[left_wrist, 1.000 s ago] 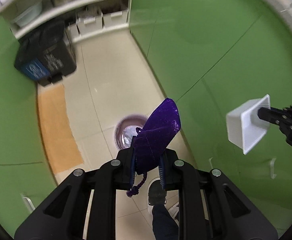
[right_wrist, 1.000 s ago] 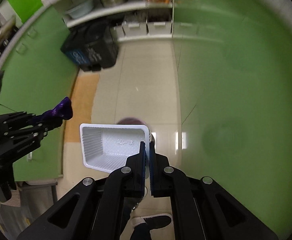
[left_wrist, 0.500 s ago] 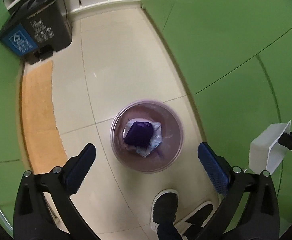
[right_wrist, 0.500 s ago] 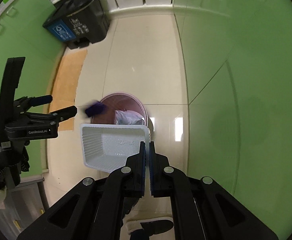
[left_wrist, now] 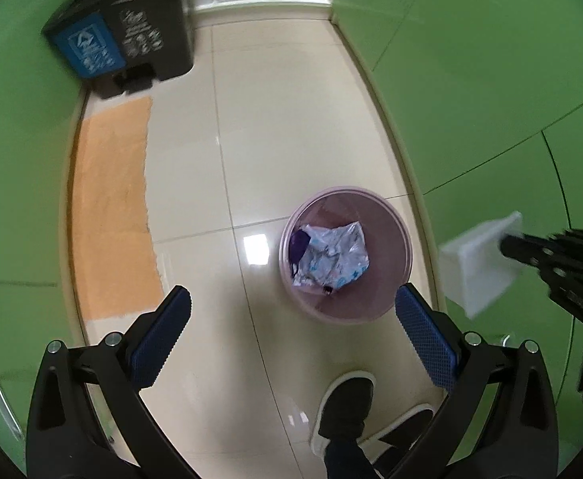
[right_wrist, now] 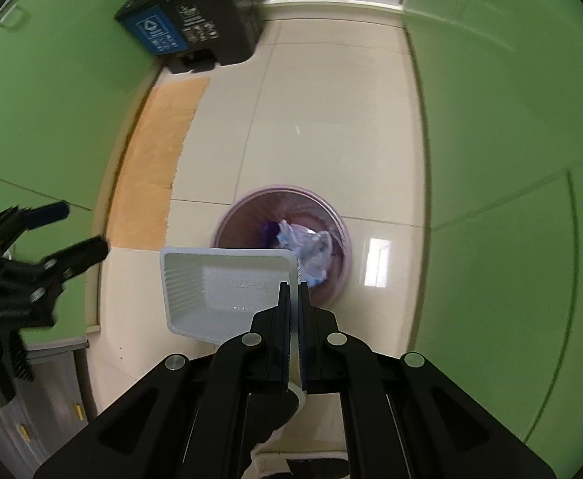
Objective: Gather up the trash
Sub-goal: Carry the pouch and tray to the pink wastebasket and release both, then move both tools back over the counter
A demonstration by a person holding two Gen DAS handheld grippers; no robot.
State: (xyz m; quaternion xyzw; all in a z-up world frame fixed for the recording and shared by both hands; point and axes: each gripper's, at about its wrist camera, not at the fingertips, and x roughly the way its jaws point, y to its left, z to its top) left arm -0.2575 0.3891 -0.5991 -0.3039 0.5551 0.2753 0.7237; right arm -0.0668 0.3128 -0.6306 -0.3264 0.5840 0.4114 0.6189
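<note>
Where glossy tiled floor [left_wrist: 291, 127] shows: one round pink waste bin [left_wrist: 346, 254], holding one crumpled plastic bag [left_wrist: 333, 255] and one purple pouch [left_wrist: 298, 242]. Left claw [left_wrist: 291, 319] released, empty. Right claw [right_wrist: 294, 291] clenched on one rectangular ribbed white plastic tray [right_wrist: 219, 287], above bin's near rim.

Cream tiled floor [left_wrist: 291, 127] under pink bin [left_wrist: 395, 215], orange mat [left_wrist: 111, 207].

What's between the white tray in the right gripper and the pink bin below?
Nothing visible. The tray, pinched by the right gripper, hangs beside the open bin; the open left gripper is off to the side.
</note>
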